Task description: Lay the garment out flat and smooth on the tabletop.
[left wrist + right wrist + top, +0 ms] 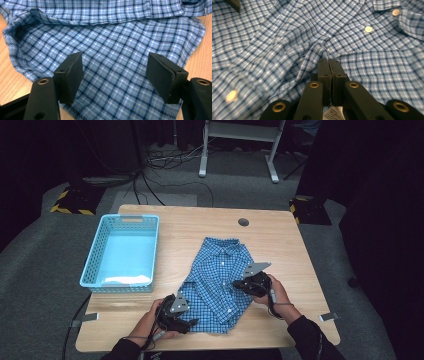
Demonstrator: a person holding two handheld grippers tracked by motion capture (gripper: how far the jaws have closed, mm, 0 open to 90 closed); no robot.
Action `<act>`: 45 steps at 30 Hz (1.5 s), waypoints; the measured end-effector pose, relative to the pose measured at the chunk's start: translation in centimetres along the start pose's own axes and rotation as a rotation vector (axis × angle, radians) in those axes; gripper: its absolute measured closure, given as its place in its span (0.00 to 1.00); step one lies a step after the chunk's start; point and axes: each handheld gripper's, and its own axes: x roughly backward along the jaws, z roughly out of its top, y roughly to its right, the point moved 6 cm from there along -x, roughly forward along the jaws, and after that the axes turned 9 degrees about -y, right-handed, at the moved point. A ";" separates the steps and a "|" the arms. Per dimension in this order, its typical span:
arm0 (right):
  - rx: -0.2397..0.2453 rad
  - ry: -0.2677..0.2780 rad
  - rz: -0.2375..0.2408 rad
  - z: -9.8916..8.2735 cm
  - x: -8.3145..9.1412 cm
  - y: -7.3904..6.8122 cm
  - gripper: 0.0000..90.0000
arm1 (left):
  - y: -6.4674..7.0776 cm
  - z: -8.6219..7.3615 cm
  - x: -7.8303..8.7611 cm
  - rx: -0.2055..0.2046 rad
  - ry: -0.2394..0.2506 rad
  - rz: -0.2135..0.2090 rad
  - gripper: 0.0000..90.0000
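A: From the high view, where does the blue checked shirt [218, 282] lie?

B: On the wooden table [280, 245], just to the right of the light blue basket [121, 251], collar pointing away from the person. The left gripper [191, 322] sits at the shirt's near left corner, and the right gripper [239, 284] is at its right edge, about halfway up the shirt.

A: And the left gripper view?

B: The two black jaws stand wide apart over the shirt [112, 50], with cloth lying flat under the gap and nothing pinched. A folded edge of the shirt runs across above them, and bare table [7, 82] shows to either side of the shirt.

A: The right gripper view?

B: There the right gripper [328, 60] is closed, its jaws pressed together on a raised ridge of the shirt [274, 50]. The cloth bunches up into the tips. Two white buttons [368, 29] sit beyond the ridge, toward the upper right of it, and a white label [333, 113] peeks out below the jaws.
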 end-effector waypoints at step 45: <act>-0.077 0.001 0.015 -11.2 7.3 -0.6 0.95 | 0.0 0.1 0.0 0.003 -0.002 0.005 0.33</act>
